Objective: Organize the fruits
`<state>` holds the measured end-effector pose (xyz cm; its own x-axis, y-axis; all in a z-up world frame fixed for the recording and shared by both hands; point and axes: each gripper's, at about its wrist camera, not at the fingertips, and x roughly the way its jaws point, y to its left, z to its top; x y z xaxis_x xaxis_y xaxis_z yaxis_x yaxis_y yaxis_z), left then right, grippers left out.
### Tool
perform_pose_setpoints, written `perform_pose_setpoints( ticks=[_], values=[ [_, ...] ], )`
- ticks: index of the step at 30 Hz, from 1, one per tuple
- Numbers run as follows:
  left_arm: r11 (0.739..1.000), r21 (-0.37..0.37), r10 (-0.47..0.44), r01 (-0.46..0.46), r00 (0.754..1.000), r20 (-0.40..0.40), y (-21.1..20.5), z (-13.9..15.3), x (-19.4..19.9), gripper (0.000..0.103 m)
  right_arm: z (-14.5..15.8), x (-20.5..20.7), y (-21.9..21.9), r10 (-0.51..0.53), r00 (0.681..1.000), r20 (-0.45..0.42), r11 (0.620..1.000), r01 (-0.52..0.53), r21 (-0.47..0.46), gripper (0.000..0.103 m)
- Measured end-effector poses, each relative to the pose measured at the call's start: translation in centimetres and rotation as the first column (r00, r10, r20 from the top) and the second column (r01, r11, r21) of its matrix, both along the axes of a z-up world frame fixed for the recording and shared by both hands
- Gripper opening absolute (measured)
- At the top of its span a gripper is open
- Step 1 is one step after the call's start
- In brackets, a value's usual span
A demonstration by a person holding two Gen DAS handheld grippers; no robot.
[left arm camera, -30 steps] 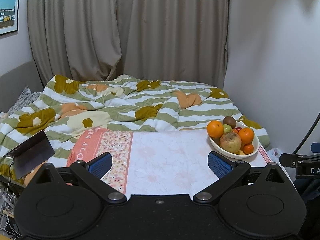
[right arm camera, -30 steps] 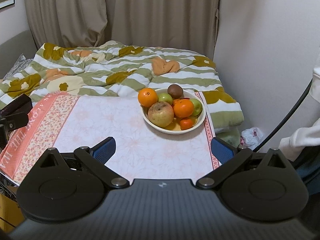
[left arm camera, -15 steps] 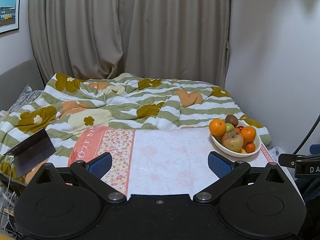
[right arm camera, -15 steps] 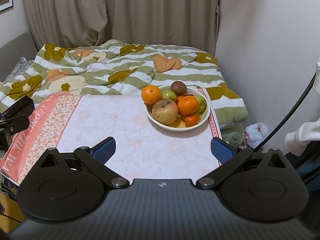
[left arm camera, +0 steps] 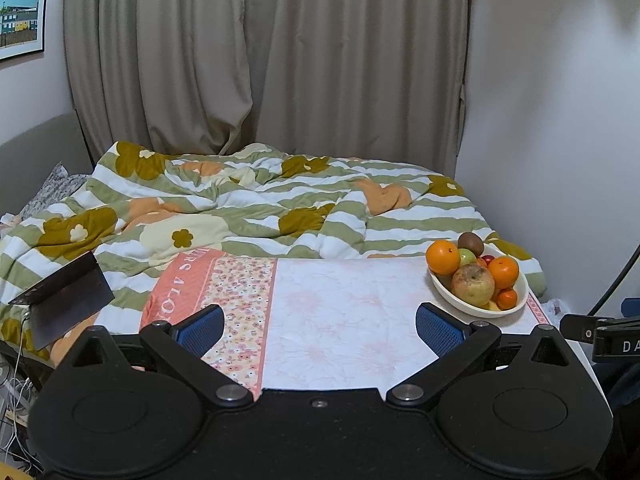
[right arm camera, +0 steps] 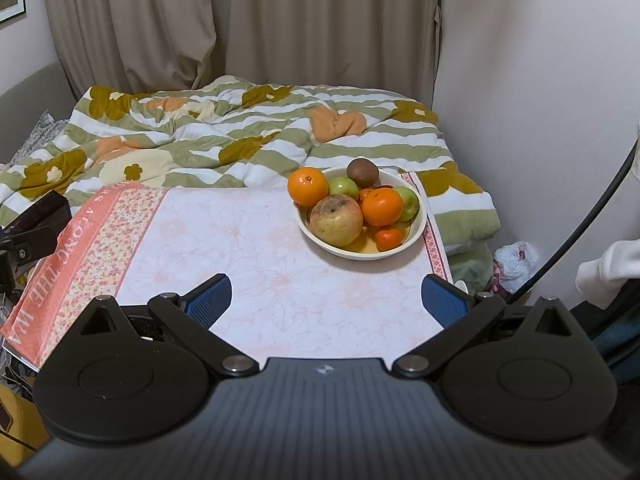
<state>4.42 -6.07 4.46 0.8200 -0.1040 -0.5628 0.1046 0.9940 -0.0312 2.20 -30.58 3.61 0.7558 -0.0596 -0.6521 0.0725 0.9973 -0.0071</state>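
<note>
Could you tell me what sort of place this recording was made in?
Most likely a bedroom at home: a rumpled flowered duvet lies behind the cloth-covered table, with closed curtains beyond and a fruit bowl.

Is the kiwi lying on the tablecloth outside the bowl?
No, in the right wrist view the kiwi sits inside the white bowl, at its far edge behind the other fruit.
</note>
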Motion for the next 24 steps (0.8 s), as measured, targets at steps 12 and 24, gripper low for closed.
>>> perform_pose_setpoints(
  ticks=[12,24],
  values=[
    [1.000,-0.002,-0.004,0.004,1.000,-0.001,0.29,-0.11,0.17,0.103,-0.39,-0.02,0.52,-0.005,1.000,-0.007,1.000,0.005,0.002,0.103],
    [1.000,-0.002,-0.018,0.018,1.000,0.006,0.80,-0.47,0.17,0.103,-0.60,-0.04,0.80,-0.014,1.000,-0.009,1.000,0.014,0.002,0.103]
  ],
)
